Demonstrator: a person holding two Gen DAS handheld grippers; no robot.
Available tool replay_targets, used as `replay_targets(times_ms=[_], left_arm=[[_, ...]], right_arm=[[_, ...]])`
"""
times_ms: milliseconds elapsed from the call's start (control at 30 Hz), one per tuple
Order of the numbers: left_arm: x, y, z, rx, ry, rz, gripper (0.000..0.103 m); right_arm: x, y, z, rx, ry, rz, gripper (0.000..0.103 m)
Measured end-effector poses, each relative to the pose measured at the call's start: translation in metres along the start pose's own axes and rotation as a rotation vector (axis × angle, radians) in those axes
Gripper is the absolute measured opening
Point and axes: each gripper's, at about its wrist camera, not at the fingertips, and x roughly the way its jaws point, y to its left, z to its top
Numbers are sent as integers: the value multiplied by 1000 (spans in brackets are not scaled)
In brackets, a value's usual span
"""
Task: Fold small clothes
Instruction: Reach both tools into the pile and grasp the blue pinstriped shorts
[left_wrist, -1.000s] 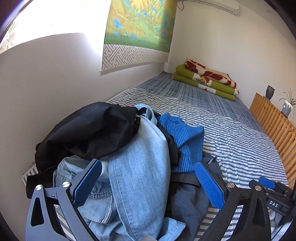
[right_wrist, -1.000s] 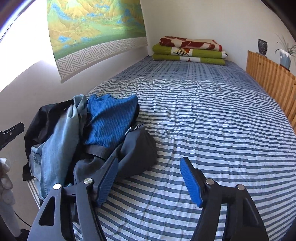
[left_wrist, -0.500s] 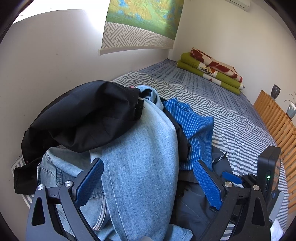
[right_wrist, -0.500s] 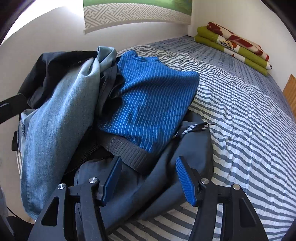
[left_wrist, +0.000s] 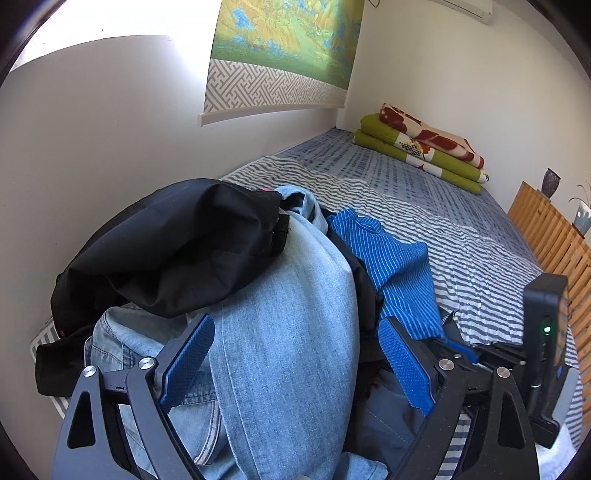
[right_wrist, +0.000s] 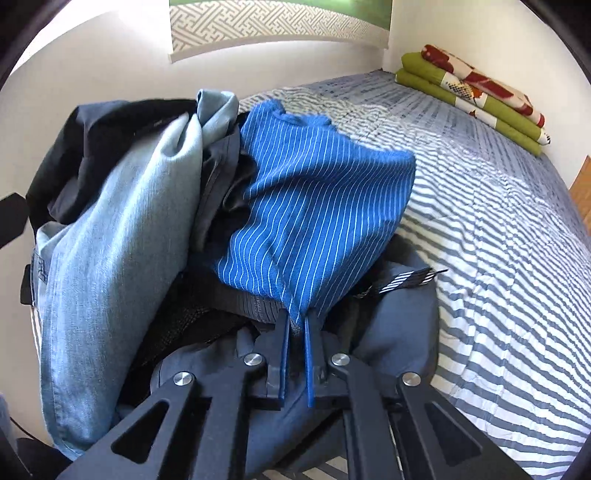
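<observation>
The right gripper (right_wrist: 295, 325) pinches the hem of the blue striped shirt (right_wrist: 314, 206) (soft, light, probably slides easily) at 12 o'clock; the left gripper (left_wrist: 295, 365) hangs wide open over the jeans (left_wrist: 291, 314).

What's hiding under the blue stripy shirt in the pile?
Under the blue stripy shirt you can see a dark elastic waistband and grey shorts. A black garment is tucked beside it. Anything lying deeper is covered up.

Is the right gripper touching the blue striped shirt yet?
Touching. The right wrist view shows the right gripper with its jaws nearly closed, pinching the lower edge of the blue striped shirt.
</observation>
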Motion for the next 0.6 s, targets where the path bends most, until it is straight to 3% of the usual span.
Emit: replay_targets(times_ms=[133,333,600], left_arm=[[-5,-2,0,21,-18,16,84],[-16,-10,-5,41,-30,-30,82],[-41,-40,-13,108,-62,-104,78]], right_arm=[[-36,-8,4,15,-81,-31,5],[-116,-31,1,78,-199,-15,4],[-217,-57,-35,83,-313,-147,4]])
